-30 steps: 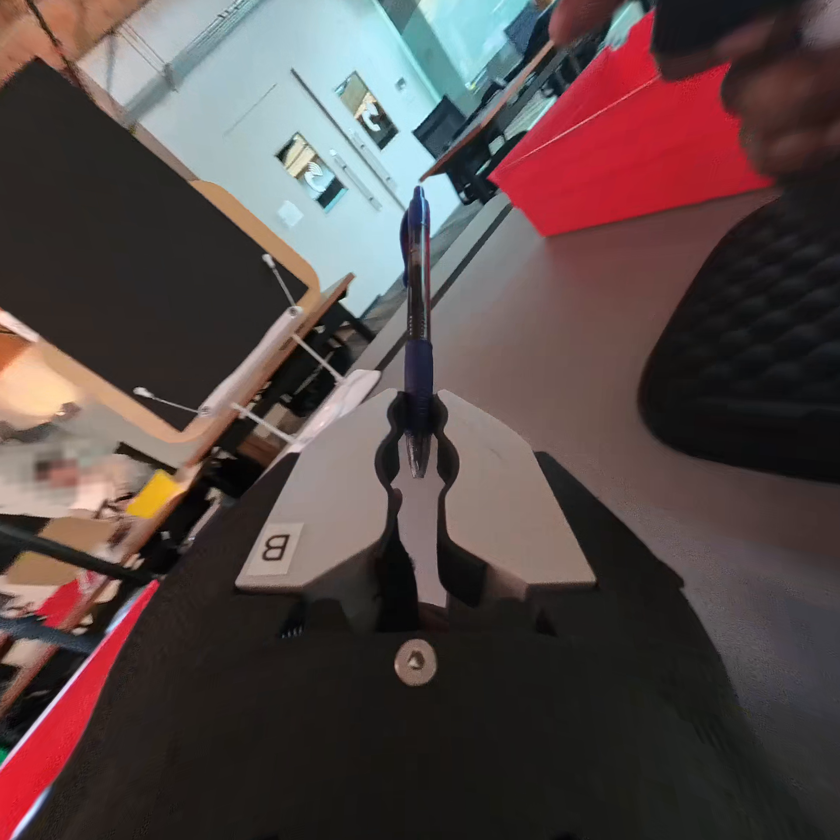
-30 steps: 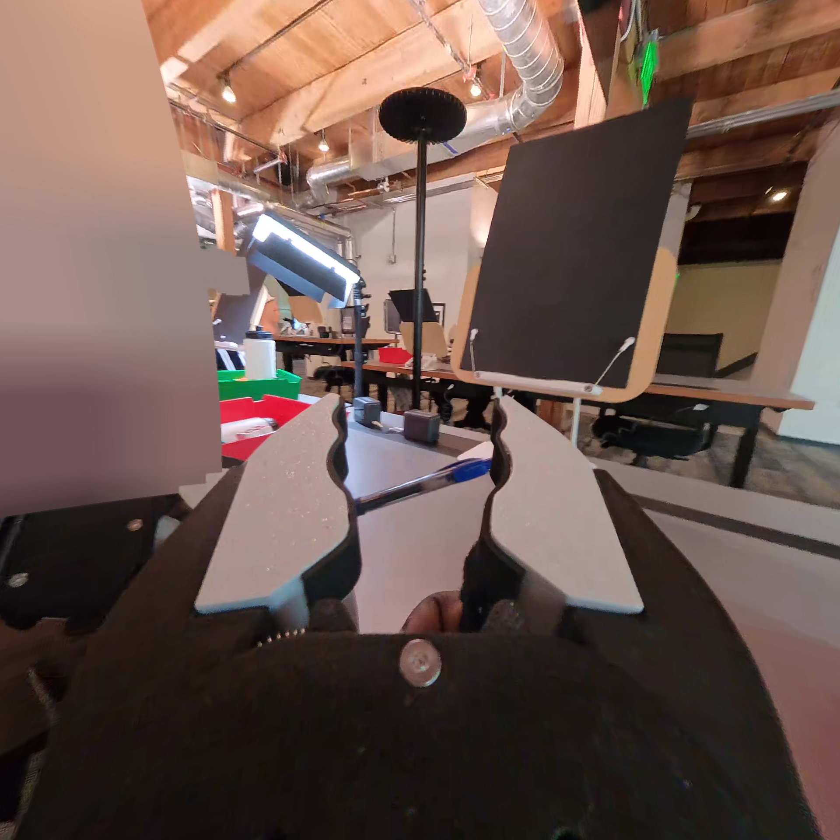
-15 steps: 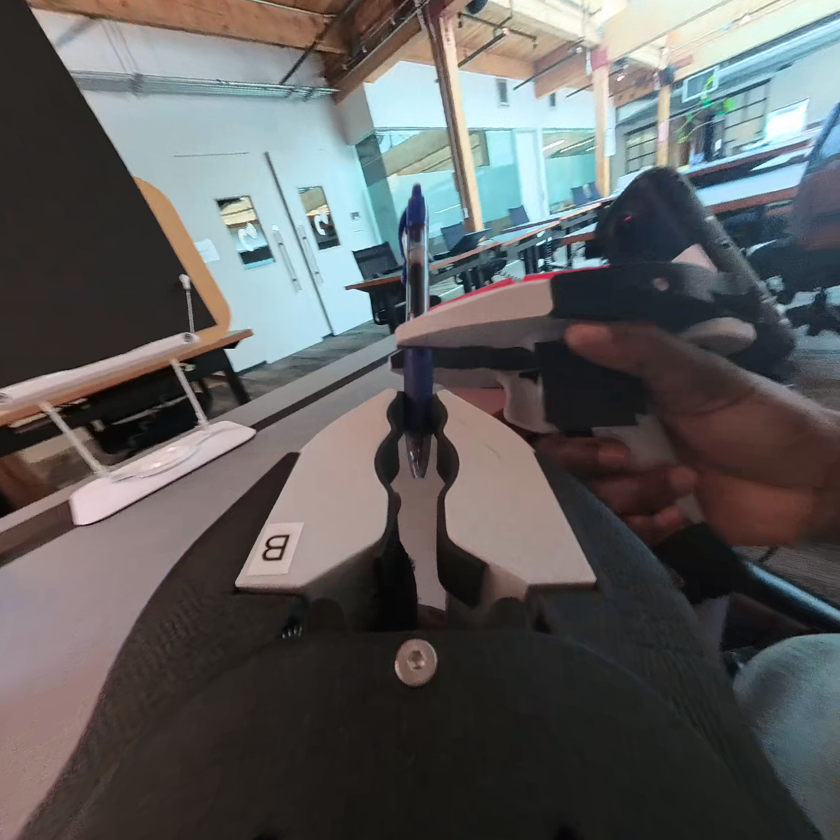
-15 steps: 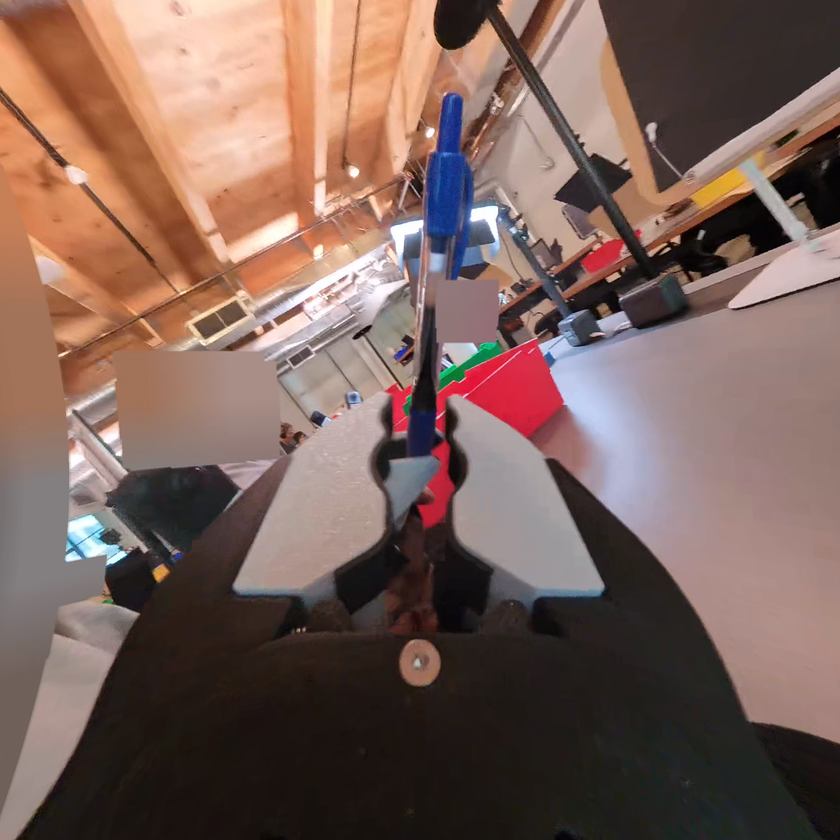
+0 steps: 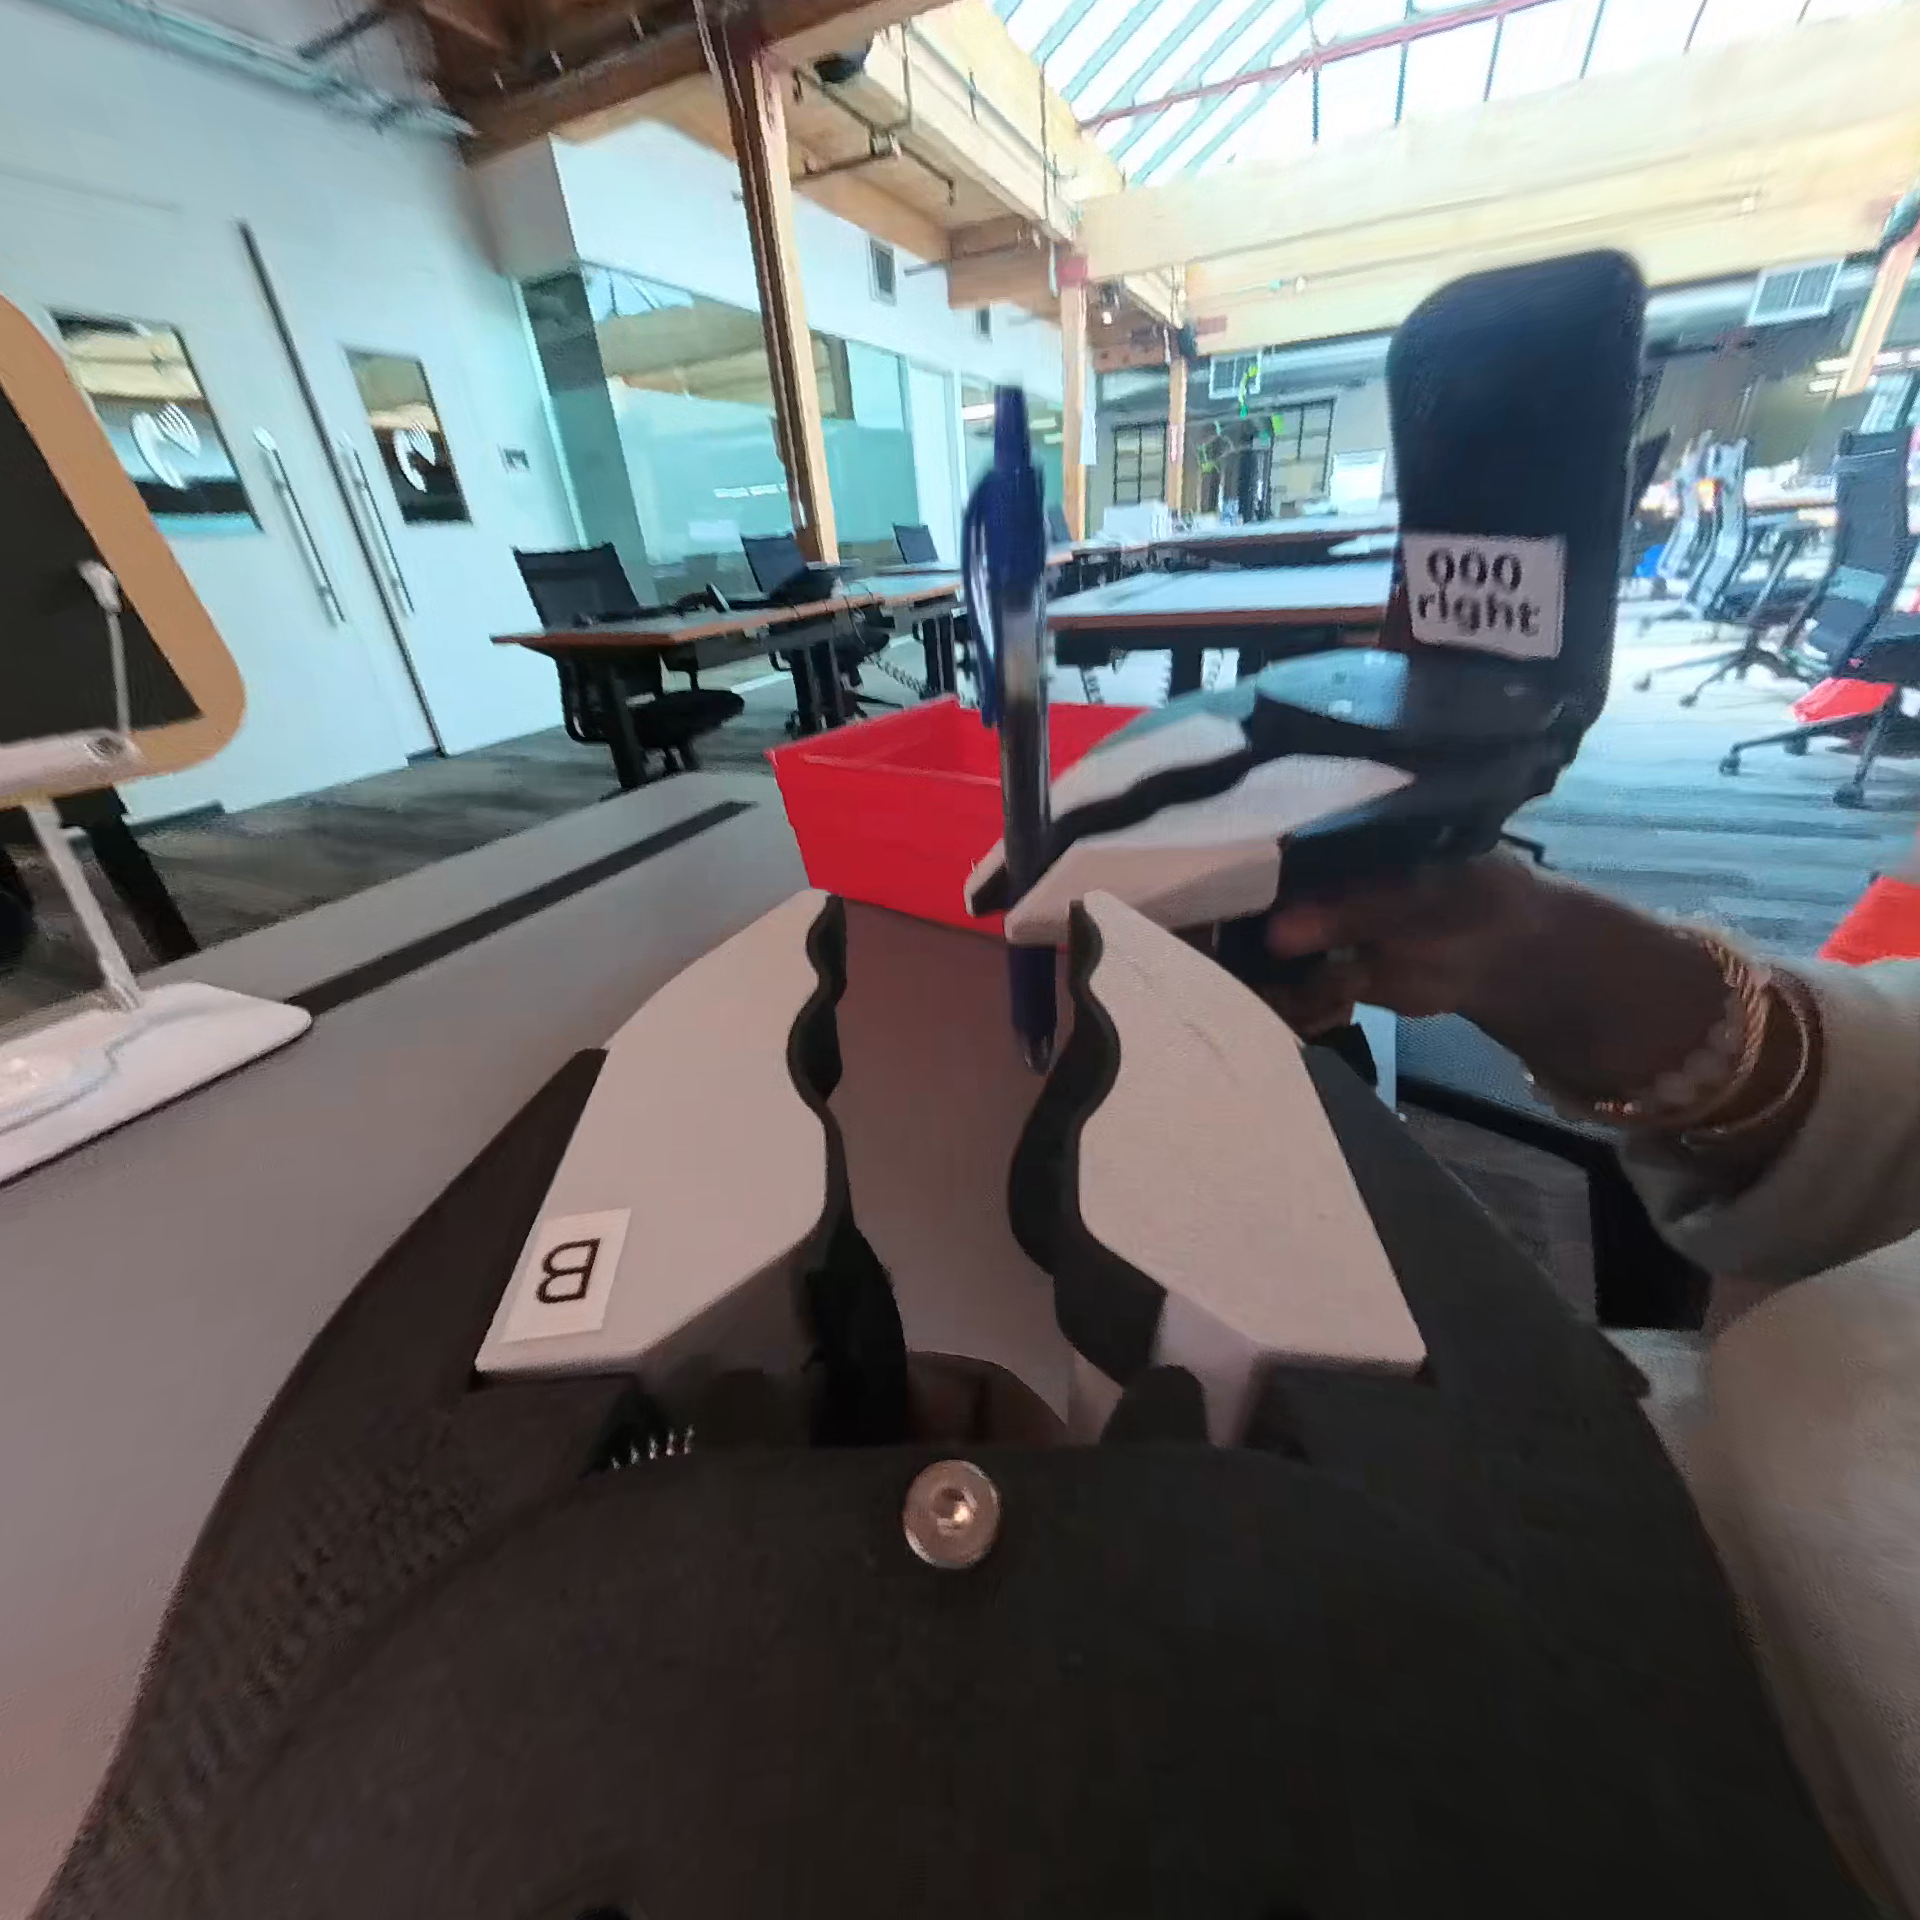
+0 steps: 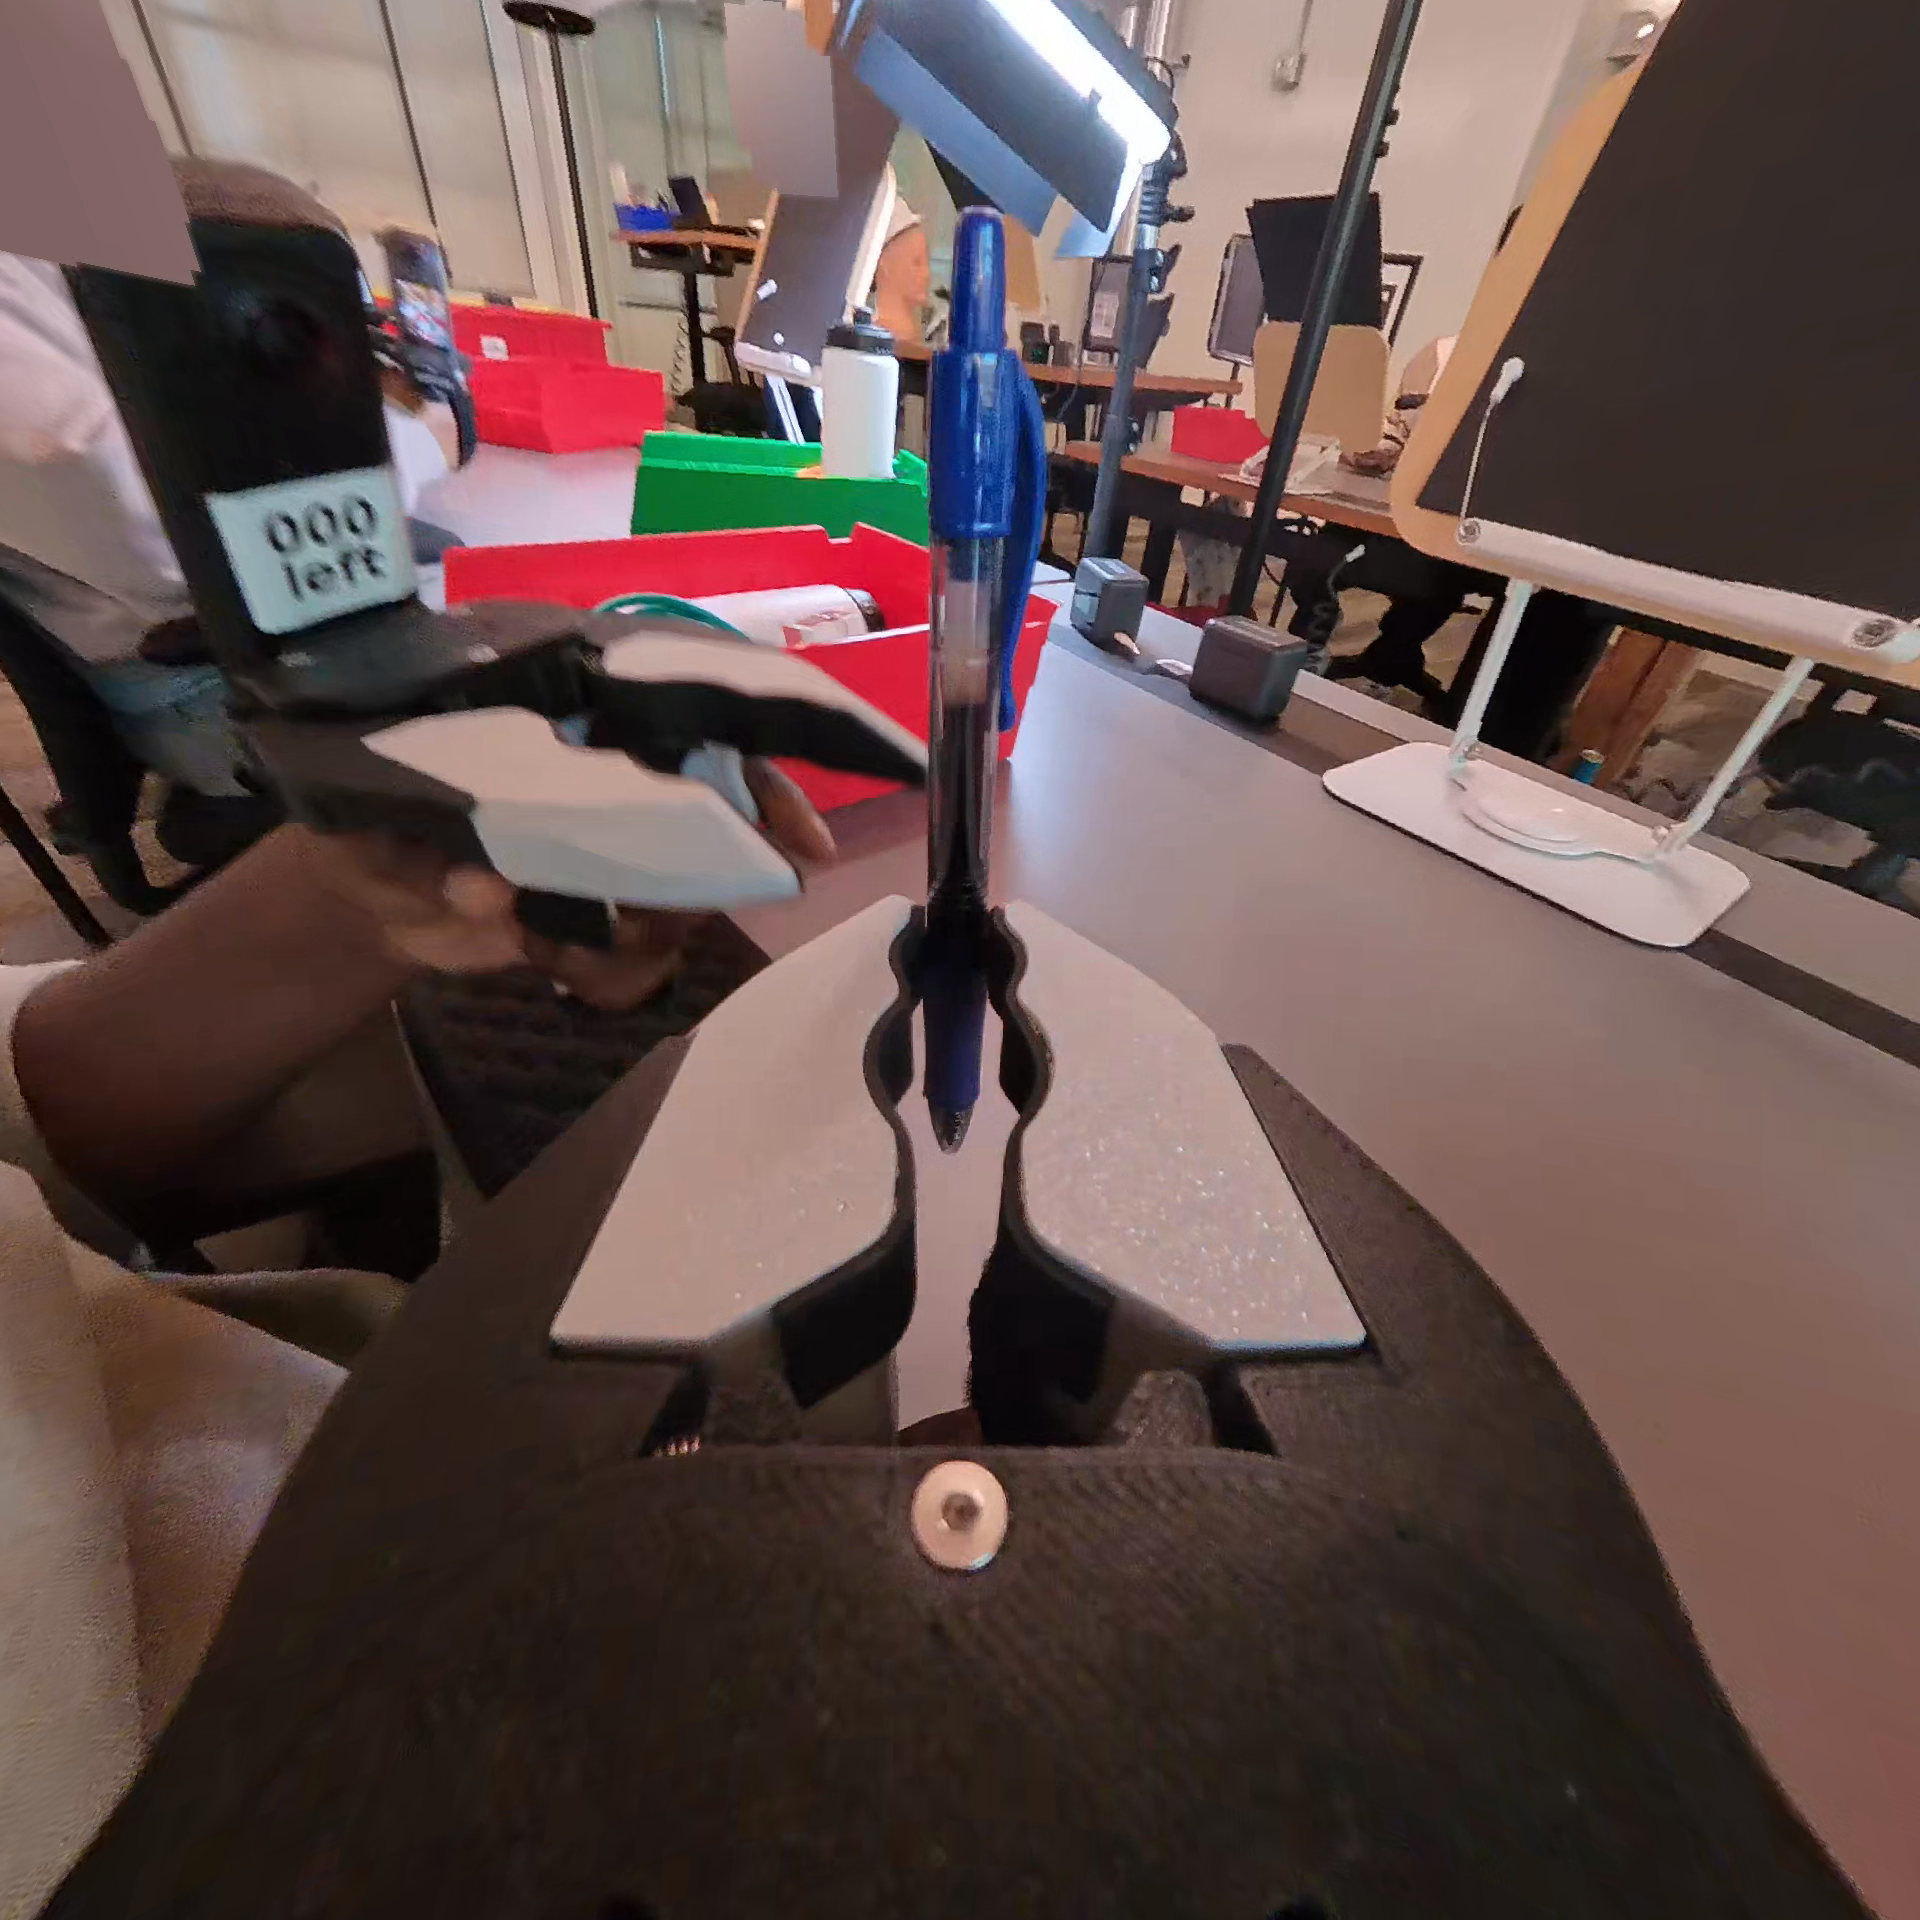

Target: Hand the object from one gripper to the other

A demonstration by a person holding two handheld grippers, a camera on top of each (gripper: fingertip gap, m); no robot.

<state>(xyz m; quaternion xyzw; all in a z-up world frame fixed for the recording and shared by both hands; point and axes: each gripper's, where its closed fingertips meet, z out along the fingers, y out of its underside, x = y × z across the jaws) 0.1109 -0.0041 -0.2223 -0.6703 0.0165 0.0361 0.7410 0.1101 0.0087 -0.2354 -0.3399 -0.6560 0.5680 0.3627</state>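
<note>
A blue pen (image 6: 971, 623) stands upright in my right gripper (image 6: 958, 920), which is shut on its lower grip with the tip pointing back between the fingers. In the left wrist view the same pen (image 5: 1013, 727) is held by the right gripper (image 5: 1023, 894), which reaches in from the right in a person's hand. My left gripper (image 5: 956, 925) is open and empty; the pen's tip hangs just inside its right finger (image 5: 1195, 1091), and I cannot tell if they touch. In the right wrist view the left gripper (image 6: 852, 826) shows at the left, open, beside the pen.
A grey table (image 5: 312, 1143) lies below both grippers. A red bin (image 5: 894, 821) stands just beyond them. A white stand with a black board (image 6: 1538, 831) is on the right, red (image 6: 727, 582) and green (image 6: 769, 488) bins and two small dark boxes (image 6: 1247, 655) farther off.
One second ago the left gripper held the pen and the right was open. The right then shut on it; now the left has opened and let go.
</note>
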